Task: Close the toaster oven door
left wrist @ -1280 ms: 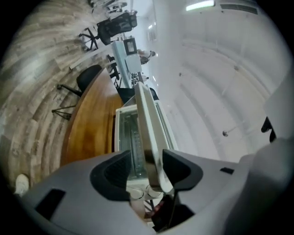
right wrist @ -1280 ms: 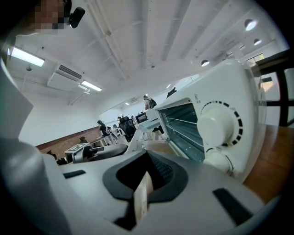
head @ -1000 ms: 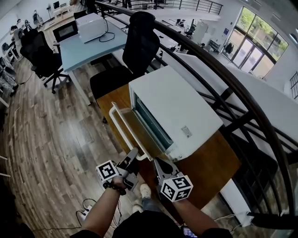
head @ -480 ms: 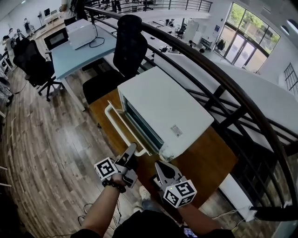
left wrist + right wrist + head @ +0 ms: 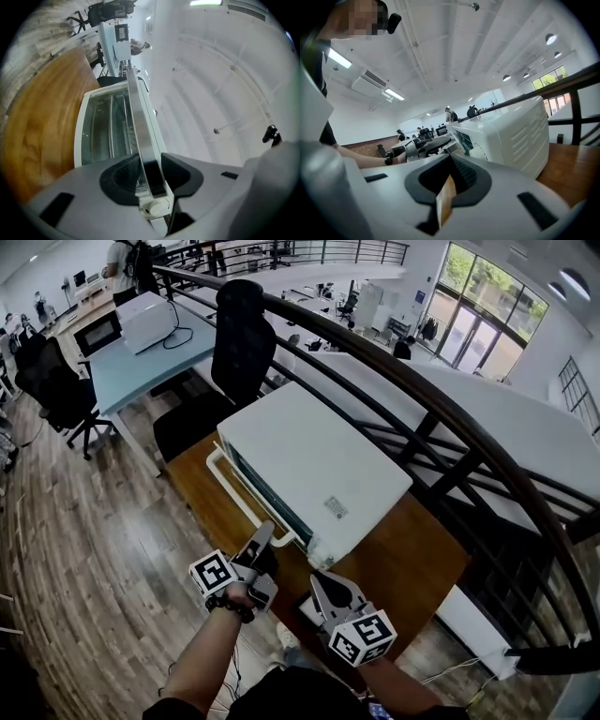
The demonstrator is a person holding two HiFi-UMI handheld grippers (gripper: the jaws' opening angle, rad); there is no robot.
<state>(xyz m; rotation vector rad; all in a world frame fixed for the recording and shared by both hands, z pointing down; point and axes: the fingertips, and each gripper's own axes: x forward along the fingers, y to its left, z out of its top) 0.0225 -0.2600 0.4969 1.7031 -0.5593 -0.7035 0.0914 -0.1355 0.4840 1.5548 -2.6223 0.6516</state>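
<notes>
1. Head view: a white toaster oven sits on a wooden table, beside a dark curved railing.
2. Its glass door faces a plank floor and stands nearly upright against the oven's front. Whether it is fully seated cannot be told.
3. The left gripper reaches up to the near end of the door, with its marker cube toward the person.
4. Left gripper view: the pale door handle runs up from between the jaws. The black pads sit against it on both sides, pinching it. The glass door and the wooden table lie to the left of the handle.
5. The right gripper hovers over the table, just beside the oven's near corner and apart from the door.
6. Right gripper view: the jaws are pressed together and grip nothing, with only a thin wood-coloured sliver showing between them. The oven's vented side is at right.
7. A black office chair stands behind the oven.
</notes>
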